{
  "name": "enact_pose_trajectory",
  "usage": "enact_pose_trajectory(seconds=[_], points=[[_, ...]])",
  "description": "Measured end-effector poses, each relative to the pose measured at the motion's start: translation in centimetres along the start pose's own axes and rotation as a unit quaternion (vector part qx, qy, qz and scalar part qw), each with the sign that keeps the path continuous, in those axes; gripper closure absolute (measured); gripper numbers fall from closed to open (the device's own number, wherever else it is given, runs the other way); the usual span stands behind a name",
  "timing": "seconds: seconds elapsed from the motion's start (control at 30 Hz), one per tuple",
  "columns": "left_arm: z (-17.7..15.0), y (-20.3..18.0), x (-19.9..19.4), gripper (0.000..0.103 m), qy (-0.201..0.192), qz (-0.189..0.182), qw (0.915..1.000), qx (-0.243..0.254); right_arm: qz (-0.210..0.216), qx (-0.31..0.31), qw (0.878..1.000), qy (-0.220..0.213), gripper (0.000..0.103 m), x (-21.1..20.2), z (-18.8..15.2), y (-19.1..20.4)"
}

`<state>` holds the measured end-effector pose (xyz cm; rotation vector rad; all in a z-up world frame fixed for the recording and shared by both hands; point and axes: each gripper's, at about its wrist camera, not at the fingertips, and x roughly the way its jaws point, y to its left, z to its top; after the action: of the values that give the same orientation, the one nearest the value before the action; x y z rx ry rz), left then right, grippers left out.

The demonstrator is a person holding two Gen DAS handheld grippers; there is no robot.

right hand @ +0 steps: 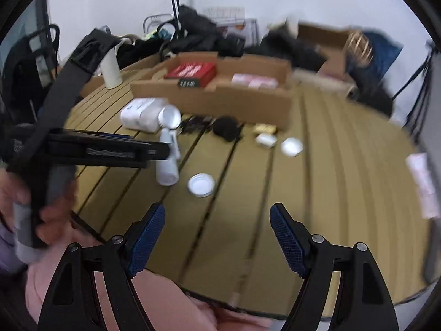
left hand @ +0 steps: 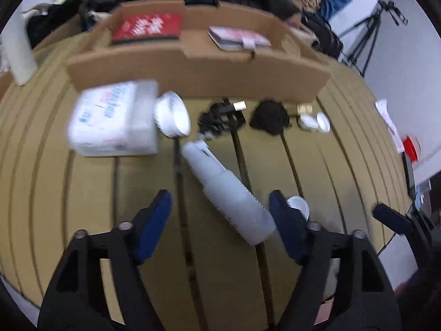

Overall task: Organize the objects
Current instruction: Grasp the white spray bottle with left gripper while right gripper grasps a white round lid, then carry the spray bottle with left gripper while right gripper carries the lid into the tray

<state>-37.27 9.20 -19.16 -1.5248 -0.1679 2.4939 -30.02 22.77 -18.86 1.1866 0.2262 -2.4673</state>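
A slim white bottle (left hand: 228, 193) lies on the slatted table between the fingers of my left gripper (left hand: 219, 220). Its base is close to the right finger and well clear of the left one, so the gripper is open. A big white jar (left hand: 113, 118) lies on its side farther back, beside a black cable (left hand: 220, 115) and a black lump (left hand: 268, 117). My right gripper (right hand: 217, 237) hangs open over bare slats, a loose white lid (right hand: 201, 184) ahead of it. From the right wrist, the left gripper (right hand: 162, 149) shows side-on over the bottle (right hand: 166, 165).
A cardboard tray (left hand: 193, 69) at the back holds a red book (left hand: 148, 27) and a pink notebook (left hand: 237, 38). A small white case (right hand: 266, 139) and a round white cap (right hand: 291, 146) lie mid-table. A white tube (right hand: 421, 187) is at the right edge, and dark clutter is piled behind.
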Motion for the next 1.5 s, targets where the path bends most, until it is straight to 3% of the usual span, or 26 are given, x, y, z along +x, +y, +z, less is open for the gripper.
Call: enact_pose_trajectory(seconds=[0.07,0.13,0.17,0.3,0.37,0.4,0.43,0.47,0.67,0.87,1.07,1.3,1.5], points=[[-0.4,-0.1,0.2,0.056,0.01,0.017,0.9993,0.032,0.009,-0.002,1.0,0.01,0.044,1.8,0.2,-0.1],[-0.7,0.3,-0.6,0.058,0.01,0.05,0.9971,0.056,0.025,0.002,1.0,0.016,0.048,3.0,0.4,-0.1],[-1.0,0.8,-1.1,0.058,0.005,0.05,0.997,0.059,0.029,-0.003,0.999,0.02,0.048,3.5,0.5,0.1],[-1.2,2.3,-2.4,0.058,-0.006,0.012,0.9988,0.046,0.042,-0.025,0.998,0.029,0.048,5.4,0.9,1.3],[-1.1,1.8,-1.9,0.058,-0.006,0.016,0.9981,0.059,0.027,-0.034,0.999,0.026,0.062,6.0,1.3,1.6],[-1.2,1.5,-1.5,0.06,0.002,0.016,0.9977,0.066,0.019,-0.041,0.999,0.027,0.065,6.1,1.4,1.7],[-1.2,1.3,-1.3,0.073,0.007,0.014,0.9974,0.07,0.016,-0.044,0.999,0.027,0.07,6.0,1.4,1.8],[-0.9,1.1,-1.3,0.077,0.009,0.01,0.9973,0.073,0.017,-0.041,0.999,0.029,0.071,5.9,1.3,1.6],[-2.8,1.0,-4.1,0.079,0.013,-0.012,0.9984,0.054,0.005,-0.027,1.0,0.011,0.071,2.5,0.8,1.7],[-6.8,0.8,-13.1,0.079,-0.033,-0.039,0.9983,0.029,-0.015,-0.016,0.999,-0.031,0.071,-6.3,-1.2,2.1],[-10.5,1.8,-20.6,0.079,-0.09,-0.049,0.9946,0.011,-0.025,0.0,0.999,-0.046,0.071,-12.9,-6.0,3.2],[-12.5,1.9,-22.1,0.079,-0.097,-0.058,0.9936,-0.008,-0.021,0.022,0.998,-0.062,0.071,-15.8,-9.4,3.5],[-11.9,2.0,-23.6,0.079,-0.121,-0.063,0.9906,-0.006,-0.017,0.027,0.997,-0.076,0.071,-16.6,-9.0,3.3]])
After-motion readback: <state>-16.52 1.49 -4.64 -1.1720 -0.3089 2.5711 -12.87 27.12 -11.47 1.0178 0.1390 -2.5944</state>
